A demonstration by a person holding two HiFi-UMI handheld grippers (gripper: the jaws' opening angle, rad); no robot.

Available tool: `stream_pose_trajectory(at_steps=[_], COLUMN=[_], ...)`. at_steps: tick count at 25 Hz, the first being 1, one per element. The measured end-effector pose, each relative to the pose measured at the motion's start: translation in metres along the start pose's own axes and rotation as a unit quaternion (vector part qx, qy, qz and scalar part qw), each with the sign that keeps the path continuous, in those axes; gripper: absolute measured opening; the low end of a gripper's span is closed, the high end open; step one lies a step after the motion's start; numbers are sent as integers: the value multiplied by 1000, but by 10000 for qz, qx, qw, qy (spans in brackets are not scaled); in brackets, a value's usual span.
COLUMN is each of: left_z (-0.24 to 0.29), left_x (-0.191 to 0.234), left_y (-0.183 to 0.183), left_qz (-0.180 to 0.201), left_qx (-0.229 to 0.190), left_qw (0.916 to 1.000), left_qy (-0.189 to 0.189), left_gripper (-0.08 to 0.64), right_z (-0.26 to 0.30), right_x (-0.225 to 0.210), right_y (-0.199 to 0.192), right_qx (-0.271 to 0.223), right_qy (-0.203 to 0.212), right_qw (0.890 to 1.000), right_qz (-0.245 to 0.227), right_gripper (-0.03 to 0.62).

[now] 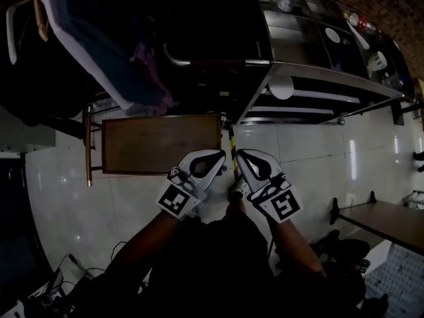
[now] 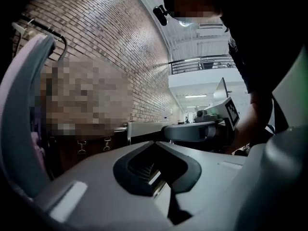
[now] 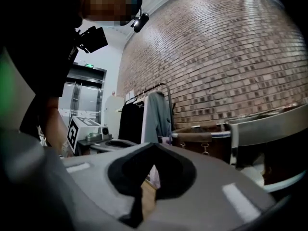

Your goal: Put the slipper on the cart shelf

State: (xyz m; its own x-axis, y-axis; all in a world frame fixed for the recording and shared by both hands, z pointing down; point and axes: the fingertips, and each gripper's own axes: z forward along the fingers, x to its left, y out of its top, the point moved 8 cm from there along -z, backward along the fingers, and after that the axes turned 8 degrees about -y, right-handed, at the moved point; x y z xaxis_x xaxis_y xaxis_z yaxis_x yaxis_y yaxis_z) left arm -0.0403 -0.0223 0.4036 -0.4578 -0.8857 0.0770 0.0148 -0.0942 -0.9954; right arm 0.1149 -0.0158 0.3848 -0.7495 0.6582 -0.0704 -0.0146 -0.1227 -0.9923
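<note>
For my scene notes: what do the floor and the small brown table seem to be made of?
The floor looks like glossy white tile: grout lines and light reflections show. The small brown table looks like wood or veneer, matte, with a darker edge; the grain is too dim to tell.

A brick wall [image 3: 231,52] is seen behind a clothes rack [image 3: 147,112]; a wooden table [image 1: 159,144] is set on glossy white floor tiles [image 1: 311,158].
</note>
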Motion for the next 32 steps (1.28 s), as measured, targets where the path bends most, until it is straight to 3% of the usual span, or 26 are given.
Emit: stream_pose_trajectory(at_steps=[7,13,23,32], left_z=[-116,-176,-216,-229], left_x=[-13,-26,-48,-73], left_y=[24,36,48,57], left_qz=[169,348,332,263], left_qx=[-17,-106,-289,-356], left_qw=[9999,9993,9990,9990], left_qy=[28,-42,-72,74], left_gripper=[5,5,3,3], right_z=[12,17,11,-8], right_x=[115,179,224,238], right_y=[21,32,43,51], right_qx=[-67,-5,75,152], right_qy=[359,425,648,851], right_qw=[9993,9991,9978,9961], right_qz=[18,-15,-81,-182], right_gripper=[0,0,0,0])
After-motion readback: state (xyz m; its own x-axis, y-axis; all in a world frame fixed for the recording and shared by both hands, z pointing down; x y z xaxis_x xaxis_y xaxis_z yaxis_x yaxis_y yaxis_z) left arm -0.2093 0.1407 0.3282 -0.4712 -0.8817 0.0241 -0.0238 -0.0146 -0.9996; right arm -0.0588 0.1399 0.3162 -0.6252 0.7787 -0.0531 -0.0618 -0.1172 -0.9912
